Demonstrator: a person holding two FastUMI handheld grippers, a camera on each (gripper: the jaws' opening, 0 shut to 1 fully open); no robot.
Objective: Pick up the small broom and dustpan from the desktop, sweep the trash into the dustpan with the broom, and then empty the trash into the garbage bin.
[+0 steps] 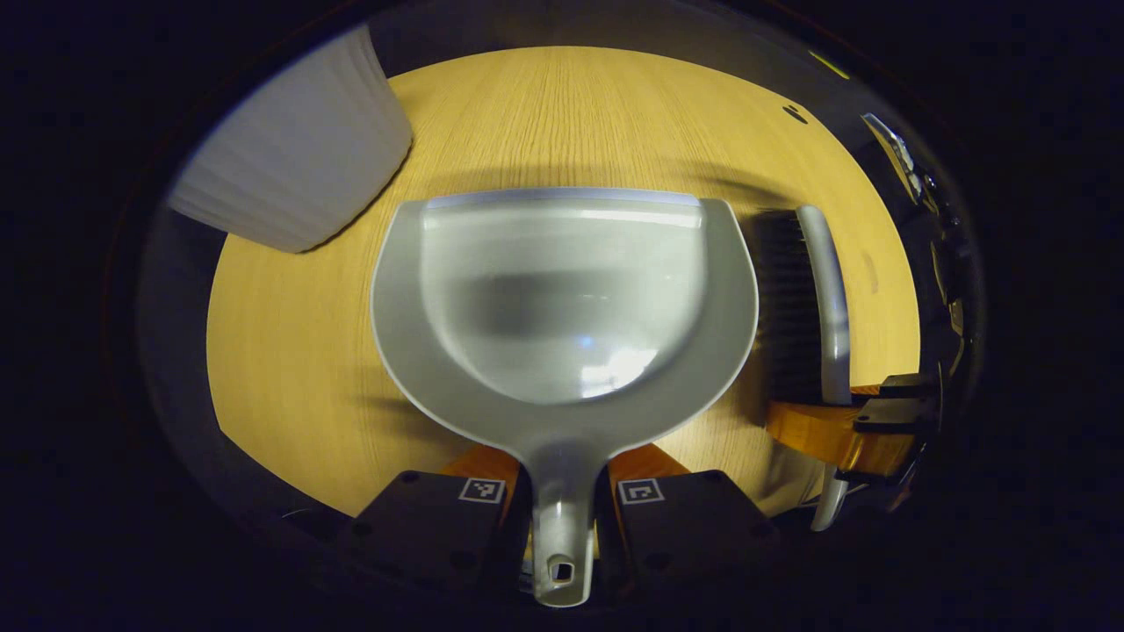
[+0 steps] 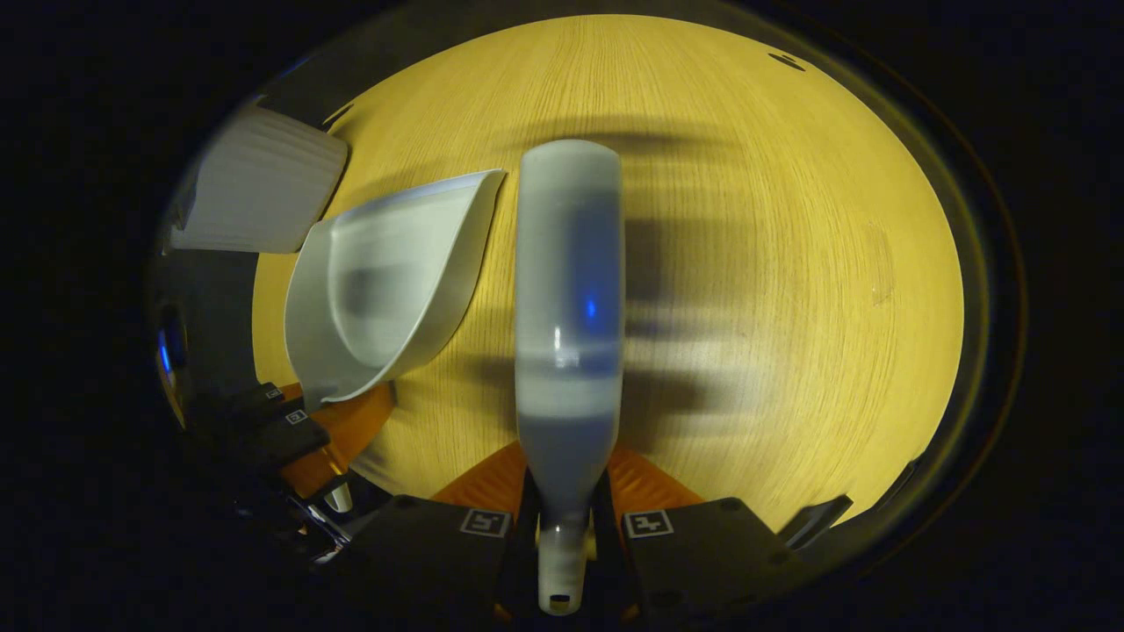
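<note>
My left gripper (image 1: pixel 562 491) is shut on the handle of the grey dustpan (image 1: pixel 562 298), whose pan lies over the wooden desktop (image 1: pixel 299 351) with its lip pointing away from me. To its right is the small broom (image 1: pixel 812 298), grey-backed with dark bristles, gripped by the other gripper (image 1: pixel 869 430). In the right gripper view my right gripper (image 2: pixel 566 509) is shut on the broom (image 2: pixel 569 298) handle, and the broom's grey back faces the camera. The dustpan (image 2: pixel 386 281) lies to its left, with the left gripper (image 2: pixel 290 430) behind it. The pan looks empty.
A white ribbed garbage bin (image 1: pixel 294 149) stands at the far left of the desktop, also the bin (image 2: pixel 259 184) in the right gripper view. The wooden desktop (image 2: pixel 790 263) stretches to the right of the broom, crossed by shadows. Dark booth surrounds the table edges.
</note>
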